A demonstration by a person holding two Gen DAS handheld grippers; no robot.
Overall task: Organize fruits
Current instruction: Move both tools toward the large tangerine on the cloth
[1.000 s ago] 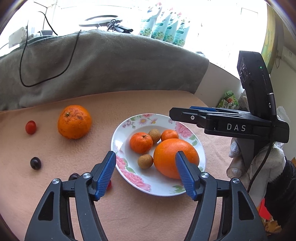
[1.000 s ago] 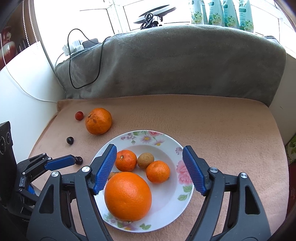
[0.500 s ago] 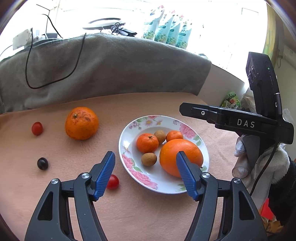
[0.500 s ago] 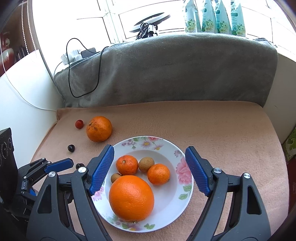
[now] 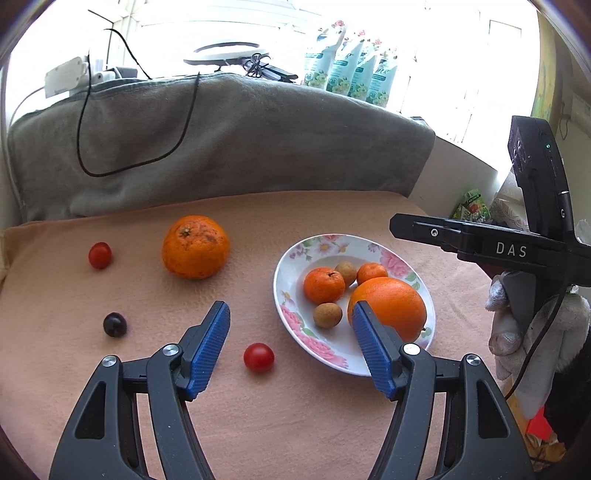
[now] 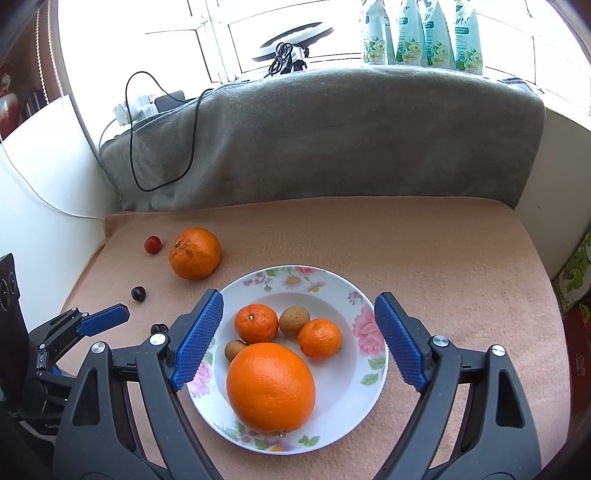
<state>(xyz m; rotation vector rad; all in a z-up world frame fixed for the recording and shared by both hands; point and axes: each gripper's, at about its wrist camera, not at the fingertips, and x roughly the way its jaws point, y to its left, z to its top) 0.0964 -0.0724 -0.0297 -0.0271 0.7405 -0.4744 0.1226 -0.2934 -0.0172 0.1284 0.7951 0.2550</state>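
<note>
A flowered plate [image 5: 295, 258] [image 6: 354, 291] holds a big orange [image 5: 391, 308] [image 6: 271, 387], two mandarins [image 5: 324, 285] [image 6: 319, 338] and two brown longans [image 5: 325, 314]. On the peach cloth lie a large mandarin [image 5: 195, 246] [image 6: 194, 253], two cherry tomatoes [image 5: 258, 356] [image 5: 99, 255] and a dark grape [image 5: 114, 324] [image 6: 138, 293]. My left gripper [image 5: 290, 345] is open and empty, above the near tomato. My right gripper [image 6: 297, 339] is open and empty, above the plate.
A grey blanket [image 5: 221, 140] with a black cable [image 5: 140, 162] rises behind the cloth. Pouches [image 6: 421, 33] and a ring light [image 6: 291, 37] stand on the sill. The right gripper's body [image 5: 509, 251] is right of the plate.
Both grippers have pulled back and up. The left view swung left, so the plate shifted right and the near tomato came out from behind the left finger.
</note>
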